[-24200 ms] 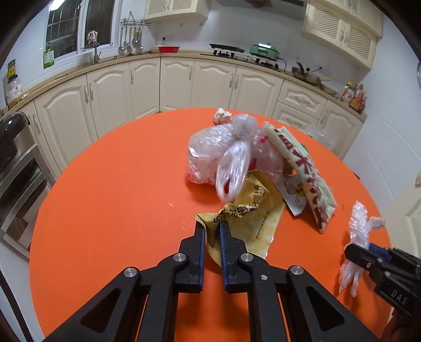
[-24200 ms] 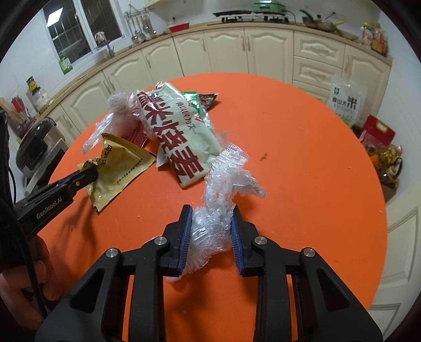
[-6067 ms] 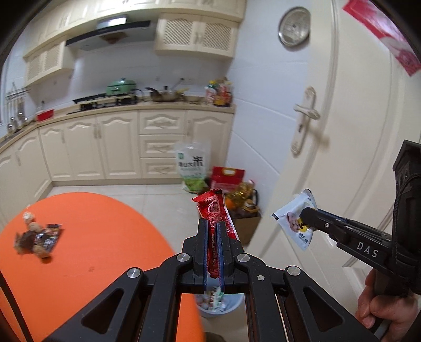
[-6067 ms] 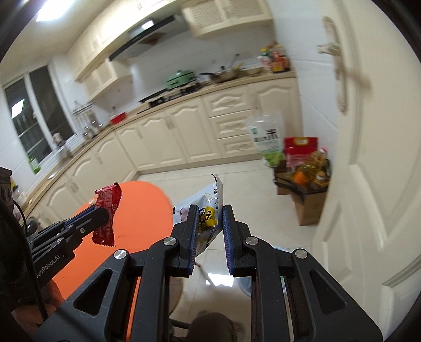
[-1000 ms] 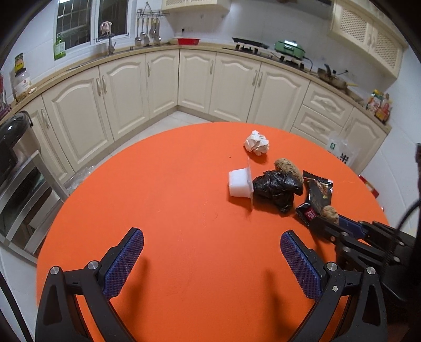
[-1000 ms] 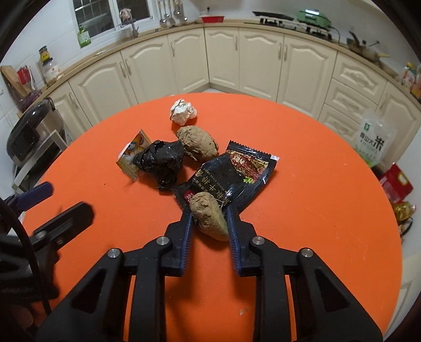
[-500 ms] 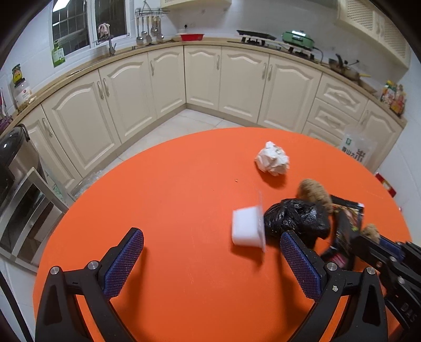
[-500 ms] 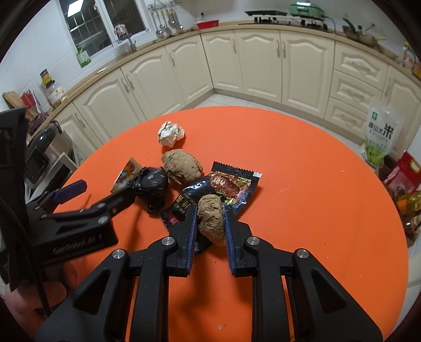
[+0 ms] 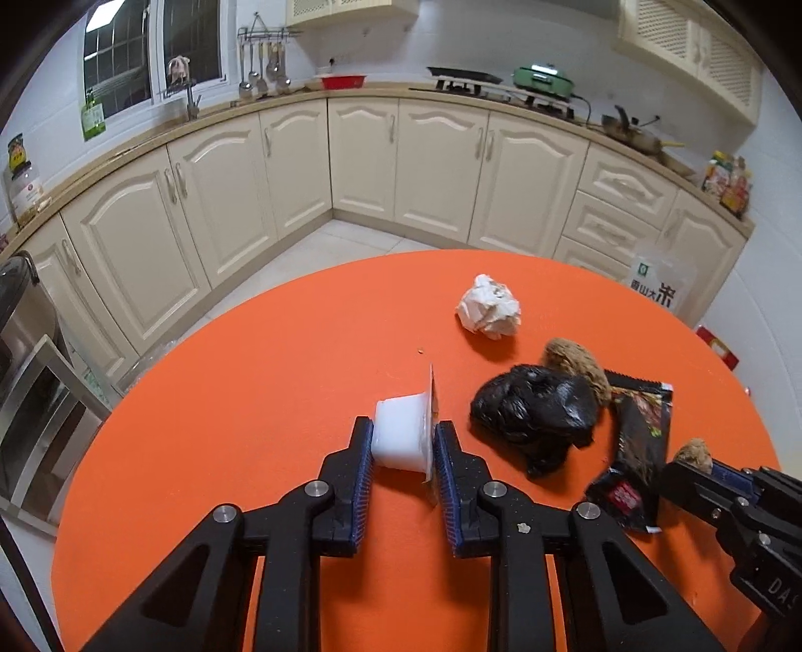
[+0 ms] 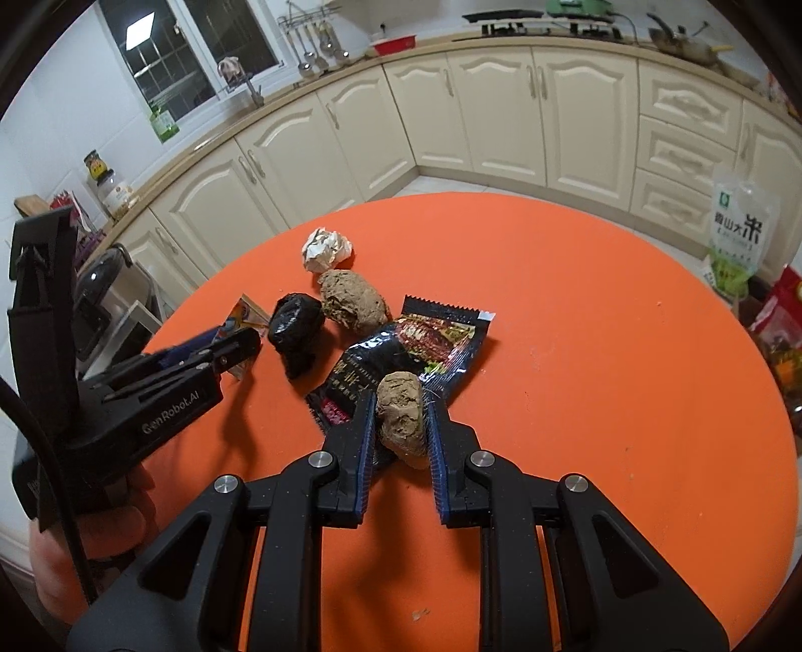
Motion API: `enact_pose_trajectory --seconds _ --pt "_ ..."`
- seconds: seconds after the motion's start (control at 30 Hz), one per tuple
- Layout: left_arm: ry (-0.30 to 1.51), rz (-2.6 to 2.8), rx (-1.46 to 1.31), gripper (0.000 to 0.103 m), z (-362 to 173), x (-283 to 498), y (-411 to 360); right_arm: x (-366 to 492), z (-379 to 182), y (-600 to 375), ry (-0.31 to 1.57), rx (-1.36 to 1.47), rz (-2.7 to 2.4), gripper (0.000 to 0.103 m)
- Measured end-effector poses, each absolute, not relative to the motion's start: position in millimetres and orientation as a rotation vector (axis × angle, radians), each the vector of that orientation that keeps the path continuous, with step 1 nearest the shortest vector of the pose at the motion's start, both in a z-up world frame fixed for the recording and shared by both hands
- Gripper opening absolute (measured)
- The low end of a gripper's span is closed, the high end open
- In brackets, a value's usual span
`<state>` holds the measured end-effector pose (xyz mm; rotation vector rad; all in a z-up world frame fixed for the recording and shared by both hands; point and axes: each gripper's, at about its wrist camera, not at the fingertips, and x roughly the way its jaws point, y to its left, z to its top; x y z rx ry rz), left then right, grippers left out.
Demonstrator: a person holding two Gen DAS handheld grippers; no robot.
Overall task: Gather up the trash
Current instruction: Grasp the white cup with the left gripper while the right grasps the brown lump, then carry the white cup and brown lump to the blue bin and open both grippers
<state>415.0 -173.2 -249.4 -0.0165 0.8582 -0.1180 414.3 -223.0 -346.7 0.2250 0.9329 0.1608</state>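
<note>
white plastic cup on its side on the orange tabletop, lying between the left tongs, whose jaws have just closed onto its sides, brown lump clamped in the right tongs, over a black wrapper

**A Kitchen with Cream Cupboards**

A round orange table filled the bottom of the picture. Behind it, cream cupboards curved along the white walls under a tan counter. A dark window sat in the upper left. Spoons hung on a rack beside it. A green pot stood at the upper right. The floor was pale tile.
</note>
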Motion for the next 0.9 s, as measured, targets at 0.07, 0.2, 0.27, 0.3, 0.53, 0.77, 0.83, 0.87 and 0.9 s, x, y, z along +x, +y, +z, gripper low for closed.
enact_pose_trajectory --seconds 0.07,0.2,0.27,0.3,0.53,0.77,0.83,0.87,0.9 --pt "0.853 -0.121 -0.035 0.018 -249.9 404.4 -168.1 410.4 -344.1 -222.6 0.928 0.226 0.164 0.018" --pt "0.821 -0.129 -0.063 0.018 -243.5 372.1 -152.1 398.6 -336.2 -219.9 0.911 0.225 0.164 0.018" --pt "0.802 -0.14 -0.076 0.018 -237.6 355.6 -149.4 391.6 -330.6 -218.3 0.898 0.22 0.163 0.018" --pt "0.794 -0.146 -0.081 0.018 -234.6 346.8 -147.2 387.3 -327.7 -216.7 0.891 0.218 0.166 0.018" --pt "0.731 -0.196 -0.094 0.018 -211.6 283.6 -155.3 349.4 -302.7 -210.3 0.839 0.206 0.161 0.018" --pt "0.651 -0.257 -0.059 0.018 -183.5 201.9 -174.6 293.0 -261.6 -217.2 0.746 0.195 0.131 0.018" --pt "0.618 -0.277 -0.047 0.018 -176.5 171.3 -179.9 276.9 -251.8 -221.3 0.718 0.196 0.119 0.018" --pt "0.605 -0.288 -0.042 0.018 -172.8 160.0 -184.3 265.2 -245.4 -224.9 0.7 0.196 0.108 0.018" --pt "0.595 -0.295 -0.039 0.018 -173.4 143.6 -184.0 256.6 -239.9 -228.4 0.688 0.198 0.102 0.018"
